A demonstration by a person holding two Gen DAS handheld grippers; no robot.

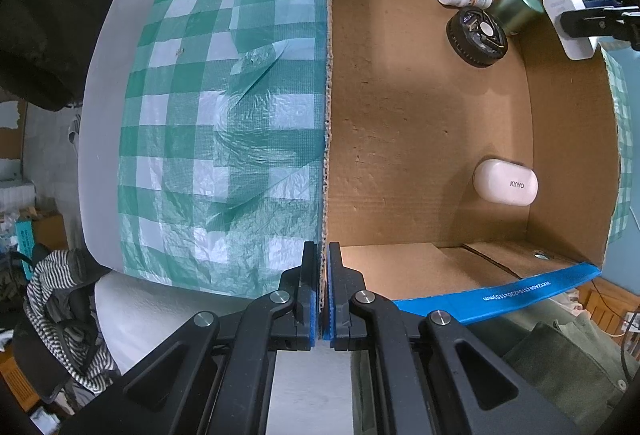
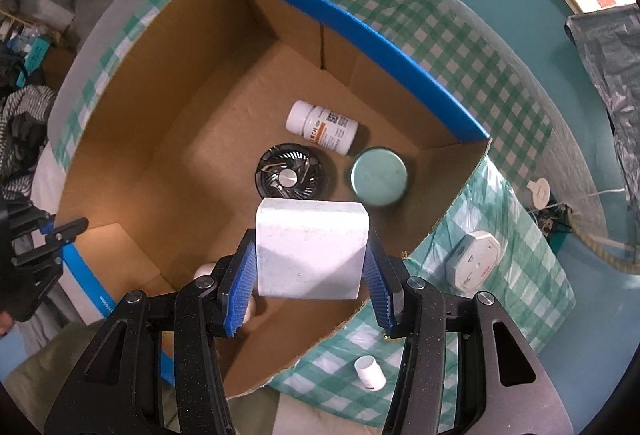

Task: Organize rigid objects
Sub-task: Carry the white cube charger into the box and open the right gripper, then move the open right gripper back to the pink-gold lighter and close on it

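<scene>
My left gripper [image 1: 323, 251] is shut on the left wall of the open cardboard box [image 1: 329, 75]. My right gripper [image 2: 310, 255] is shut on a white block-shaped charger [image 2: 310, 247] and holds it above the box [image 2: 168, 107], over its right side; it also shows in the left wrist view [image 1: 570, 23]. Inside the box lie a white pill bottle [image 2: 322, 127], a black round fan [image 2: 290, 175], a green round tin [image 2: 378, 175] and a white KINYO case [image 1: 505, 183].
The box stands on a green checked cloth [image 1: 224, 107]. On the cloth to the right of the box lie a white octagonal device [image 2: 474, 263] and a small white cylinder [image 2: 370, 373]. Clothes and clutter lie beyond the table's left edge.
</scene>
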